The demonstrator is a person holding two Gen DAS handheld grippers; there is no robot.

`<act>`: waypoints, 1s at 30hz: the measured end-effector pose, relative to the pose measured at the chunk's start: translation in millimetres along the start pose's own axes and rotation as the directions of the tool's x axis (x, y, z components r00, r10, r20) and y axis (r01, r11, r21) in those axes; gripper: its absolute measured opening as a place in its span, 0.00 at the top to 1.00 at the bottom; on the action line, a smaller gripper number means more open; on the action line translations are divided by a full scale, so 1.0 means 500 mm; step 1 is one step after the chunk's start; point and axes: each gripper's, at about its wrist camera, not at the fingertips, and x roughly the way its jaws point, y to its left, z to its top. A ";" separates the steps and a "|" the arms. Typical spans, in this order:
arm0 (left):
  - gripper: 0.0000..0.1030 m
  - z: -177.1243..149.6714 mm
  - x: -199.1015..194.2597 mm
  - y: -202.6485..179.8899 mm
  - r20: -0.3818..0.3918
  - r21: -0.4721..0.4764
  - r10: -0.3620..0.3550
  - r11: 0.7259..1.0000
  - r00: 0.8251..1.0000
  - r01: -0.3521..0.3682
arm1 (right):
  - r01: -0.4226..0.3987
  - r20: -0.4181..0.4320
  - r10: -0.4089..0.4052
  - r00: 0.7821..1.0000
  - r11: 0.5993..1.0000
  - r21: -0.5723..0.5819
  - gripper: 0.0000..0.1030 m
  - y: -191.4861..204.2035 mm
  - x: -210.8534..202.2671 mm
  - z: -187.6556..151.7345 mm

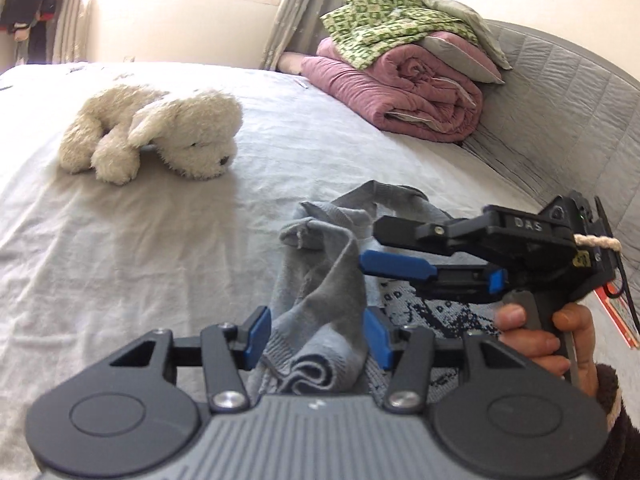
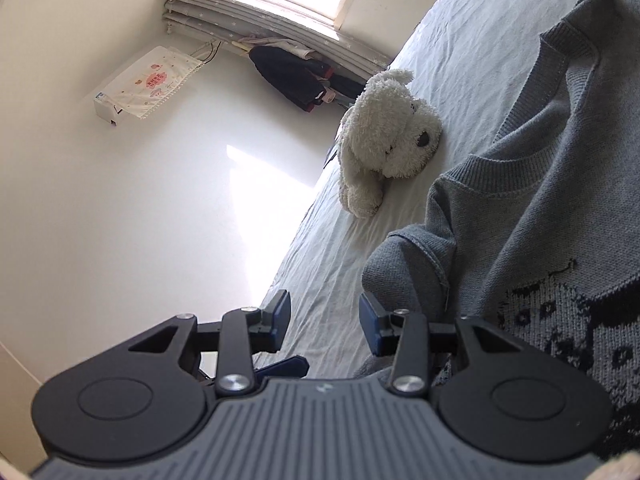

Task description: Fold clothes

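Note:
A grey knit sweater (image 1: 320, 292) with a dark patterned front (image 2: 560, 320) lies bunched on the white bed sheet (image 1: 160, 240). My left gripper (image 1: 316, 334) is open, with a fold of the sweater lying between its blue pads. My right gripper (image 2: 324, 320) is open and empty, its right pad touching the sweater's edge. It also shows in the left wrist view (image 1: 384, 244), held sideways over the sweater by a hand (image 1: 560, 340).
A white plush dog (image 1: 152, 132) lies on the bed to the left and shows in the right wrist view (image 2: 388, 136). A folded pink quilt (image 1: 400, 88) with green patterned bedding (image 1: 384, 20) sits against the grey headboard (image 1: 560, 120). Wall and window lie beyond.

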 end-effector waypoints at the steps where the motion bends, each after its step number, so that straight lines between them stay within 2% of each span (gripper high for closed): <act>1: 0.49 -0.002 0.012 0.017 -0.021 -0.044 0.010 0.999 1.000 -0.011 | 0.021 -0.015 -0.021 1.000 1.000 0.001 0.58 -0.002 0.007 -0.002; 2: 0.50 -0.005 0.023 0.031 -0.040 -0.084 0.019 0.996 0.999 -0.022 | 0.066 -0.028 -0.066 0.997 0.998 -0.005 0.58 -0.004 0.013 -0.004; 4: 0.51 -0.011 0.031 0.031 -0.046 -0.088 0.036 0.995 0.998 -0.040 | 0.208 -0.046 -0.210 0.977 0.977 -0.039 0.58 -0.009 0.024 -0.008; 5: 0.51 -0.014 0.034 0.026 -0.043 -0.079 0.044 0.996 0.998 -0.047 | 0.259 -0.049 -0.262 0.964 0.964 -0.055 0.70 -0.011 0.028 -0.009; 6: 0.52 -0.017 0.037 0.022 -0.040 -0.070 0.053 0.996 0.998 -0.055 | 0.285 -0.052 -0.288 0.956 0.956 -0.064 0.76 -0.014 0.030 -0.010; 7: 0.52 -0.019 0.039 0.018 -0.037 -0.061 0.061 0.996 0.997 -0.063 | 0.311 -0.054 -0.315 0.947 0.948 -0.072 0.77 -0.017 0.033 -0.011; 8: 0.54 -0.022 0.042 0.013 -0.034 -0.052 0.070 0.996 0.997 -0.071 | 0.324 -0.056 -0.328 0.943 0.943 -0.076 0.74 -0.019 0.034 -0.012; 16: 0.77 -0.042 0.061 -0.021 -0.004 0.019 0.134 0.991 0.991 -0.134 | 0.304 -0.058 -0.308 0.950 0.950 -0.065 0.71 -0.020 0.031 -0.010; 18: 0.87 -0.043 0.059 -0.025 0.014 0.032 0.148 0.988 0.989 -0.148 | 0.302 -0.058 -0.306 0.950 0.951 -0.067 0.71 -0.019 0.030 -0.010; 19: 0.89 -0.041 0.057 -0.025 0.022 0.030 0.157 0.987 0.987 -0.158 | 0.301 -0.058 -0.305 0.951 0.951 -0.069 0.70 -0.019 0.029 -0.010; 21: 0.95 -0.037 0.052 -0.023 0.043 0.018 0.178 0.984 0.983 -0.179 | 0.291 -0.052 -0.296 0.954 0.953 -0.081 0.66 -0.016 0.026 -0.011; 23: 0.96 -0.031 0.046 -0.020 0.061 0.008 0.202 0.979 0.978 -0.203 | 0.266 -0.030 -0.270 0.962 0.959 -0.094 0.59 -0.008 0.020 -0.011; 26: 0.96 -0.011 0.040 -0.008 0.071 0.012 0.261 0.965 0.963 -0.263 | 0.225 0.015 -0.224 0.974 0.969 -0.107 0.51 0.004 0.003 -0.009; 30: 0.96 0.020 0.040 0.052 0.071 0.011 0.375 0.926 0.924 -0.377 | 0.241 0.053 -0.236 0.970 0.964 -0.112 0.48 0.008 -0.010 -0.004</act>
